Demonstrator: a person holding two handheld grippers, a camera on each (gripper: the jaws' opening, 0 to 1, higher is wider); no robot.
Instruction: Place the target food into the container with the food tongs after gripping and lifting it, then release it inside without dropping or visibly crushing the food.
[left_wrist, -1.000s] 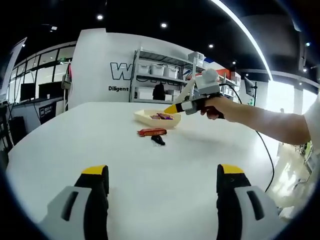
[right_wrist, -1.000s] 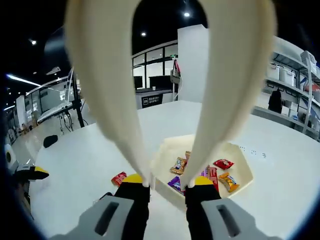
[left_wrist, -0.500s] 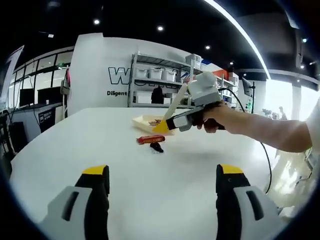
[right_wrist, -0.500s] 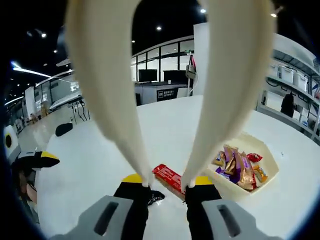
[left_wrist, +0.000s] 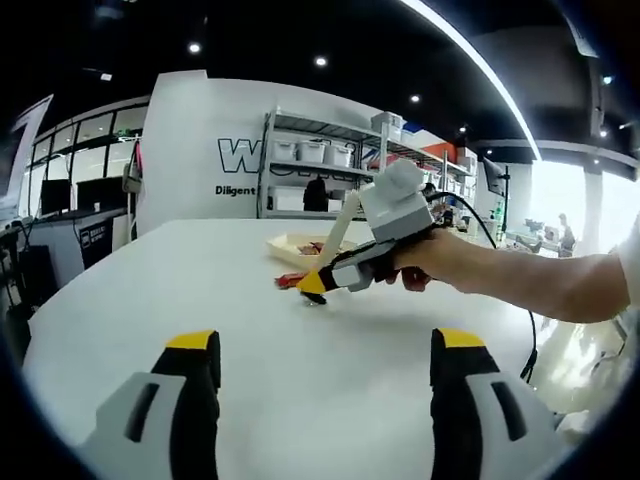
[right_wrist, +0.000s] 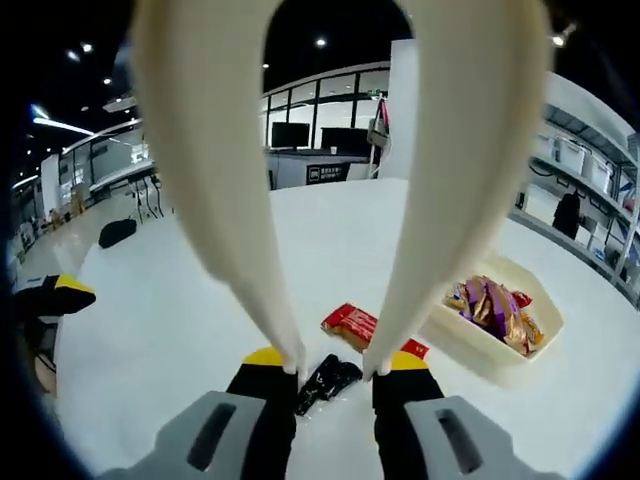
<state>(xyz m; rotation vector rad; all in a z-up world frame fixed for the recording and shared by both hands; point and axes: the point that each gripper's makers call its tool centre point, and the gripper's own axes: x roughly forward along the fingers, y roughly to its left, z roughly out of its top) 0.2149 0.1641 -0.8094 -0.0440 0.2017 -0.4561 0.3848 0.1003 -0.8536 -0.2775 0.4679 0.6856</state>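
Open-plan lab or showroom: metal shelving (left_wrist: 320, 165) with bins, lettered white wall (left_wrist: 200, 150), glass-walled offices (right_wrist: 320, 125), black ceiling spotlights.

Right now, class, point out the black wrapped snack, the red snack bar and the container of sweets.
black wrapped snack (right_wrist: 327, 378), right gripper view, middle of the wrapper.
red snack bar (right_wrist: 350, 322), right gripper view, exposed end.
container (right_wrist: 462, 339), right gripper view, near wall.

Left gripper view: held low over table (left_wrist: 150, 310), faced across toward tray (left_wrist: 300, 246), far off. Right gripper view: angled down, close above table. Shared: tray (right_wrist: 495, 340), red wrapper (right_wrist: 352, 322).
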